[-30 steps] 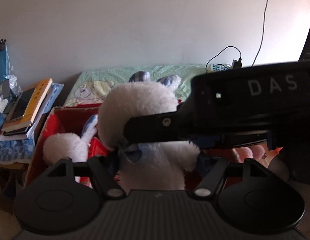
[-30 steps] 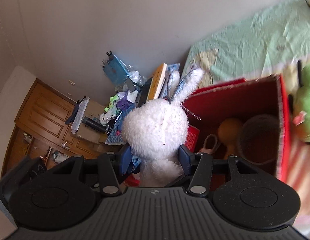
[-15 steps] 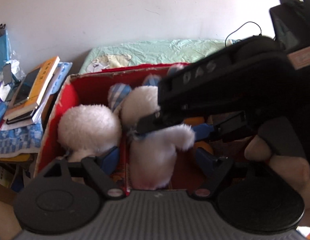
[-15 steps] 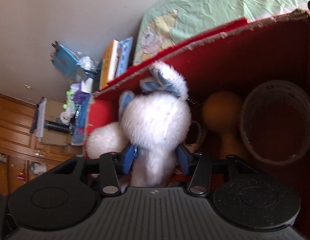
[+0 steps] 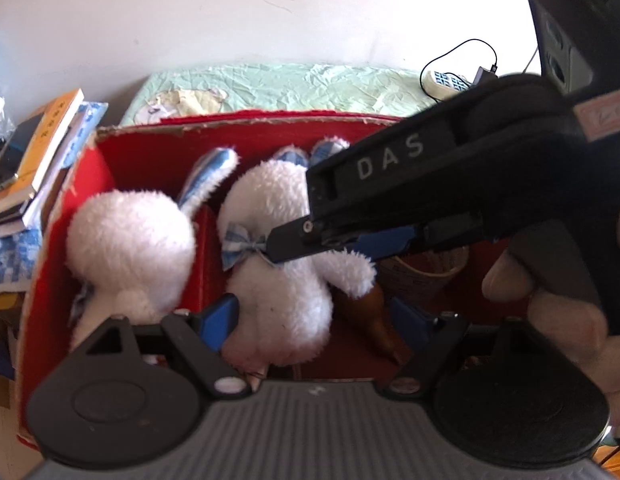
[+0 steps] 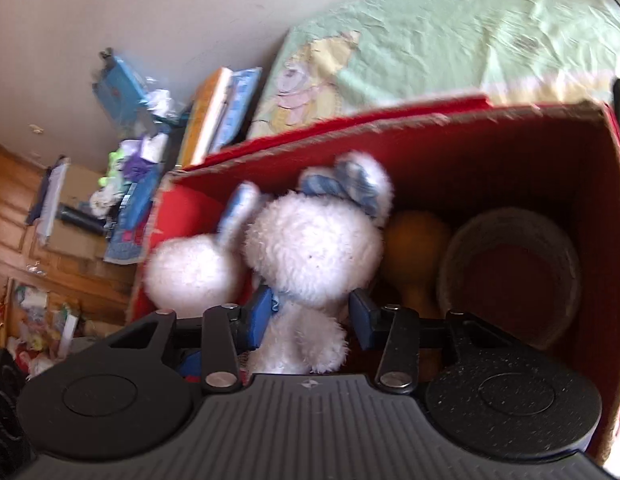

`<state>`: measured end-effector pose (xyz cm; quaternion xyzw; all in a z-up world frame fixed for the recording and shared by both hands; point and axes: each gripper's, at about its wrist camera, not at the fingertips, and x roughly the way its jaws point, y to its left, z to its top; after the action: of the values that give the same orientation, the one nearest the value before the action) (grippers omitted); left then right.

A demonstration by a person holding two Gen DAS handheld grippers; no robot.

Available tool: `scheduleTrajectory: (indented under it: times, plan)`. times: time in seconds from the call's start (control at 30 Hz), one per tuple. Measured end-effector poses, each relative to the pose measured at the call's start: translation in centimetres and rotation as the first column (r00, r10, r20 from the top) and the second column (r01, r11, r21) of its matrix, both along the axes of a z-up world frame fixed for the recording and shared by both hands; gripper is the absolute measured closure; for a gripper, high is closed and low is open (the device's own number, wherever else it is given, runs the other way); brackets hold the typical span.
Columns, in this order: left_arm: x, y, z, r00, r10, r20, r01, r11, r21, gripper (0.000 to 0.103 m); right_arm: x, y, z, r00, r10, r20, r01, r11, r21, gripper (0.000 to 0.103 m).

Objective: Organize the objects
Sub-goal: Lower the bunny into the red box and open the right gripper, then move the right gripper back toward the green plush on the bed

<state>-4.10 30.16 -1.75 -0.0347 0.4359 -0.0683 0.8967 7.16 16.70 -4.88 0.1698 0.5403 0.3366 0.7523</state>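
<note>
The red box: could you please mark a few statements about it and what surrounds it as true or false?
1. The left rabbit and the bowed rabbit are both inside the box. True.
2. A basket stands in the box as well. True.
3. The books are stacked inside the box. False: they lie outside it, beside its left wall.
4. The left tongs are clamped on the basket. False: they are open, having just been opening, with the bowed rabbit's body between them.
</note>
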Motion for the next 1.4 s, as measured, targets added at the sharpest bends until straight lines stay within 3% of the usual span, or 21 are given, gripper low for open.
scheduleTrajectory:
  times: [0.07, 0.23, 0.67, 0.9, 1.4]
  plan:
    - [-0.1, 0.3, 0.2, 1.0, 0.006, 0.004, -0.006, 1.0, 0.0, 0.017, 0.0, 0.3, 0.3, 1.0, 0.003, 0.014, -0.003, 1.0, 0.021, 0.056]
    - [-0.9, 1.3, 1.1, 1.0, 0.021, 0.023, -0.02, 1.0, -0.016, 0.012, -0.4, 0.4, 1.0, 0.998, -0.004, 0.06, 0.006, 0.999, -0.036, 0.055]
    - [-1.4, 1.1, 2.7, 0.998, 0.043, 0.047, -0.044, 0.999, 0.028, 0.011, -1.5, -2.5, 2.1, 0.994, -0.078, 0.078, 0.076, 0.996, 0.037, 0.055]
    - [-1.0, -0.6, 2.6, 0.997, 0.075, 0.034, -0.078, 0.992, 0.095, 0.01, -2.6, -4.1, 2.6, 0.991, -0.073, 0.109, 0.067, 0.996, 0.051, 0.055]
    - [-1.9, -7.7, 4.5, 0.99, 0.133, 0.038, -0.138, 0.98, 0.147, 0.009, -3.7, -11.0, 4.1, 0.99, -0.038, 0.133, 0.019, 0.99, 0.139, 0.055]
